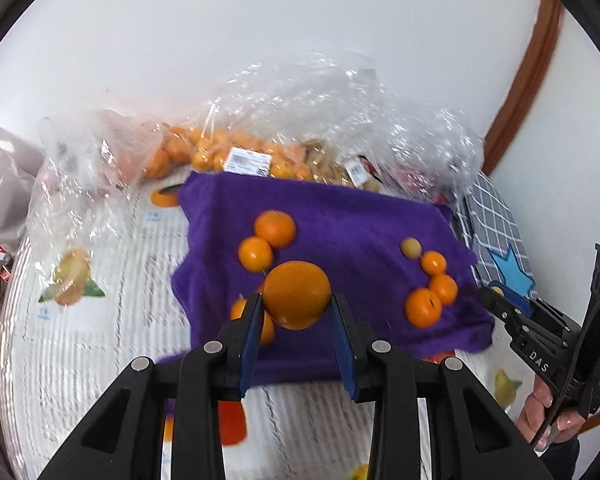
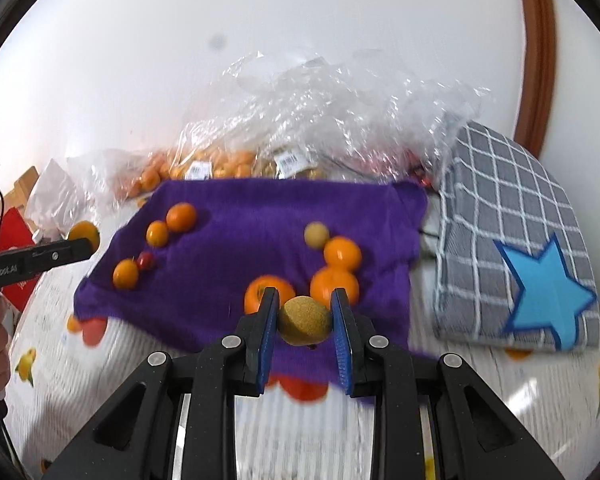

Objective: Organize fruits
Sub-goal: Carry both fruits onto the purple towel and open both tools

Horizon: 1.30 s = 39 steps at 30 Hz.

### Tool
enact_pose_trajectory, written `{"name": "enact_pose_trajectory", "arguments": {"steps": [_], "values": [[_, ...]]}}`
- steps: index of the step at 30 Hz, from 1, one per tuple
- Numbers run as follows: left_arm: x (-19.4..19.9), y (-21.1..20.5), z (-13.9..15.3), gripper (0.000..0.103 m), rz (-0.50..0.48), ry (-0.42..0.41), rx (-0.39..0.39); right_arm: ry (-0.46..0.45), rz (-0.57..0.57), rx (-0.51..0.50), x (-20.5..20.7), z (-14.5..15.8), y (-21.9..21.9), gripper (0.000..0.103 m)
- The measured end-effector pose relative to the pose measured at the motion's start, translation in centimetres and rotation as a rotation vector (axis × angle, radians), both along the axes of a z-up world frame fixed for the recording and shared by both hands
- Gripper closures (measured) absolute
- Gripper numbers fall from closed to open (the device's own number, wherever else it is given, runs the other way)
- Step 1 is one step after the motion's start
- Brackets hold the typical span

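The left gripper (image 1: 296, 306) has its fingers clamped on a large orange (image 1: 297, 294) above the near left part of the purple cloth (image 1: 340, 216), while the right gripper (image 2: 305, 318) pinches a small rough tan fruit (image 2: 305, 321) over the cloth's near edge. Loose oranges sit in a left cluster (image 2: 156, 234) and a right cluster (image 2: 336, 272), leaving the cloth's middle bare; clear bags of fruit (image 2: 220, 168) crowd its far edge and a checked cushion (image 2: 508, 240) lies just beside its right edge. Readable writing: "DAS" on the right tool seen from the left wrist, "enRobot.AI" on the left tool; barcode labels (image 1: 247, 160) are too blurred to read.
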State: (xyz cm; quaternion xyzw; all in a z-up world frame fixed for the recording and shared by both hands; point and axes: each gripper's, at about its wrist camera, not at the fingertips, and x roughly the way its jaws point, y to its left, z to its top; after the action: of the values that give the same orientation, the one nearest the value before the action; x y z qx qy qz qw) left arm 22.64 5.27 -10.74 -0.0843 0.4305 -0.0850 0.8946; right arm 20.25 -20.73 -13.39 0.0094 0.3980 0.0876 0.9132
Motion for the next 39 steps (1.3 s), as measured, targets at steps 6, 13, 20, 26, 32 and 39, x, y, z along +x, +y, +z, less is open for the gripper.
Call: {"name": "enact_pose_trajectory", "arguments": {"steps": [6,13,20,26,32,39], "values": [[2.1,0.8,-0.6,0.071,0.023,0.004,0.008,0.009,0.026,0.002,4.5,-1.4,1.4,0.077],[3.9,0.8,-1.8,0.071,0.017,0.022,0.003,0.063,0.046,0.003,8.4,-4.1,2.4,0.077],[5.5,-0.6,-3.6,0.071,-0.031,0.070,0.003,0.118,0.078,-0.004,9.1,-6.1,2.9,0.076],[6.5,-2.1,-4.9,0.071,-0.060,0.116,0.006,0.114,0.082,0.003,8.6,-6.1,2.5,0.074],[7.1,-3.1,-6.1,0.071,-0.066,0.150,0.024,0.097,0.091,-0.002,7.7,-5.5,2.1,0.065],[7.4,-3.8,-7.0,0.071,-0.049,0.168,0.033,0.076,0.078,-0.019,6.5,-4.9,1.7,0.055]]}}
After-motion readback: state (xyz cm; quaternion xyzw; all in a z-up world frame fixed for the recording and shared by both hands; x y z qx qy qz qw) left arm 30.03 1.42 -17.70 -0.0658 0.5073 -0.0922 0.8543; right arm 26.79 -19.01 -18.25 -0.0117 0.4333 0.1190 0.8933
